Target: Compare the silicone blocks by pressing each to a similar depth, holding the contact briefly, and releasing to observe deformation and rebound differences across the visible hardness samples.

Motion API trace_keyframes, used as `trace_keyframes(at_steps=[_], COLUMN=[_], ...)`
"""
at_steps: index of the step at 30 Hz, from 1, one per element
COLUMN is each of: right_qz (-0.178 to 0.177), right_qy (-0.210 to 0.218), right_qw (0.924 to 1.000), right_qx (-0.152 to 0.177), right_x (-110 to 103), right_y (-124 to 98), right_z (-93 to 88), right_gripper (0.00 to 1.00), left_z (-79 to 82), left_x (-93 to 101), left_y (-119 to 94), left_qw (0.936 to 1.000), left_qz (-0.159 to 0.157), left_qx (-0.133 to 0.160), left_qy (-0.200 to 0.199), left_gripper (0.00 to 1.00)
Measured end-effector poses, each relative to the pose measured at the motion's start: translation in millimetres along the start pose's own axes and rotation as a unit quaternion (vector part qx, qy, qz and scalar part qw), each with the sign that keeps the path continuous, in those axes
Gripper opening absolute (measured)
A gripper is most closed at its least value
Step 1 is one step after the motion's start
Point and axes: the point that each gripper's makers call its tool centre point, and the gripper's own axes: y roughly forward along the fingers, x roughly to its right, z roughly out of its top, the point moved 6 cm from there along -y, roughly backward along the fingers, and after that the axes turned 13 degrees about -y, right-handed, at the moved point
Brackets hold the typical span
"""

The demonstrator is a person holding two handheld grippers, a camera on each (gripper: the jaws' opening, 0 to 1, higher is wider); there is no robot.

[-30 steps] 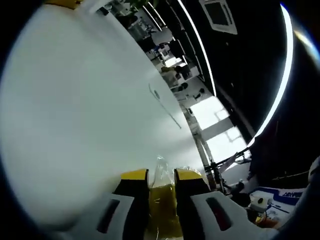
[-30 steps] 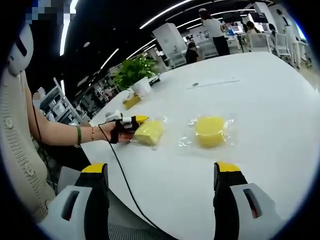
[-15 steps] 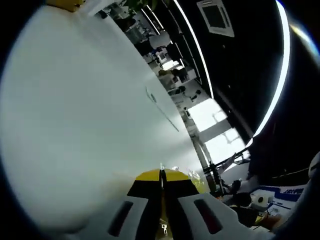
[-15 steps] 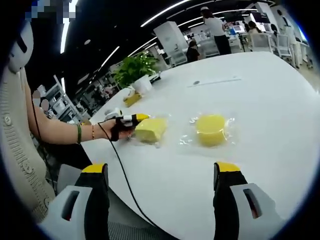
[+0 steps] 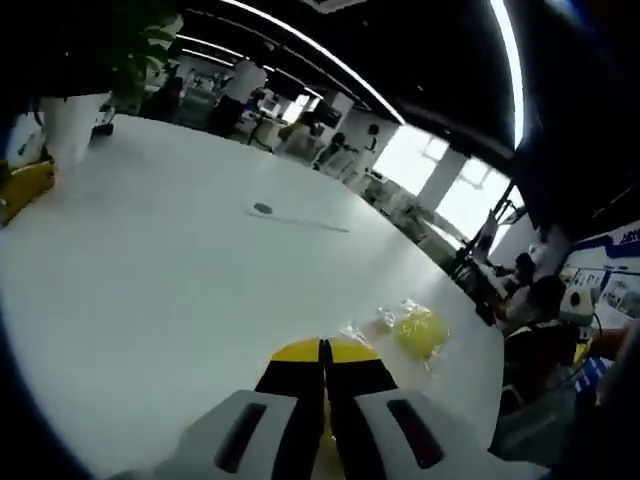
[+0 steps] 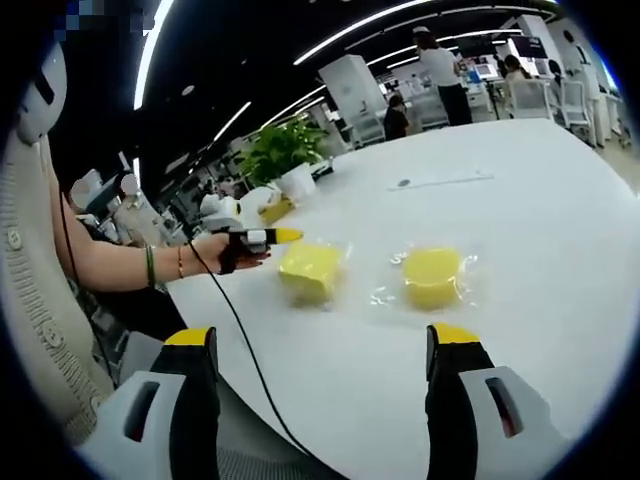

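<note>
A: How are the two grippers seen?

B: In the left gripper view the left gripper (image 5: 322, 352) is seen with its yellow-tipped jaws pressed together, nothing between them. In the right gripper view the right gripper (image 6: 326, 345) is seen with its jaws spread wide, nothing gripped.

A: Where are the blocks found?

B: Two yellow blocks in clear wrap are seen lying on the white surface (image 6: 520, 250). In the right gripper view the square block (image 6: 309, 272) is placed left of the round block (image 6: 432, 277), the two near each other but apart. The left gripper is also seen in that view, held in a hand (image 6: 222, 253), its closed yellow tip just beside the square block's upper left corner; whether it touches the wrap cannot be told.

A: And in the left gripper view?

B: The round block is seen just beyond the jaws, to the right, near the surface's edge. A strip of crinkled wrap is seen right at the jaw tips.

A: What else is shown?

B: A plant (image 6: 281, 147) in a white pot is seen at the far left corner of the surface, with a small yellow object (image 6: 272, 209) beside it. A black cable (image 6: 240, 345) is seen running from the held gripper toward the near edge. A bracelet (image 6: 152, 267) is worn on the forearm
</note>
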Motion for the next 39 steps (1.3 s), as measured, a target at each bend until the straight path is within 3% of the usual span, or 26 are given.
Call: trace_keyframes(at_steps=[1,7,17,19,20,33,39], right_qz=[0.001,0.004,0.004,0.006,0.006,0.014,0.031], right_qy=[-0.001,-0.008,-0.027,-0.032,-0.033,-0.078,-0.120], right_qw=[1.0000,0.9996,0.9976,0.9971,0.9970,0.9923,0.9876], right_qx=[0.004,0.027,0.063,0.069,0.070,0.095,0.096], right_x=[-1.0,-4.7,-7.7,-8.4,-8.5,-8.3,-6.4], right_y=[-1.1,-8.6,-26.3,-30.5,-31.3,-50.8,-52.6], right_z=[1.1,7.0,18.3,20.3,20.7,44.1,67.3], right_gripper=[0.80,0.79,0.80,0.79,0.79,0.80,0.82], left_z=[2.2,11.6,8.4,9.8,14.6,50.5,70.4], left_x=[9.4,50.5,97.3,103.0,105.9,152.6,178.0], left_y=[-0.3,2.8,6.8,4.6,2.2,-32.8,-47.9], left_qw=[0.9998,0.9977,0.9890,0.9890,0.9882,0.9823,0.9806], left_qz=[-0.002,-0.027,-0.036,-0.034,-0.030,-0.045,-0.076], left_qx=[-0.005,-0.011,-0.026,-0.025,-0.010,0.033,0.048], left_qy=[0.021,0.061,0.141,0.142,0.150,0.179,0.174], left_gripper=[0.00,0.00,0.00,0.00,0.00,0.00,0.00])
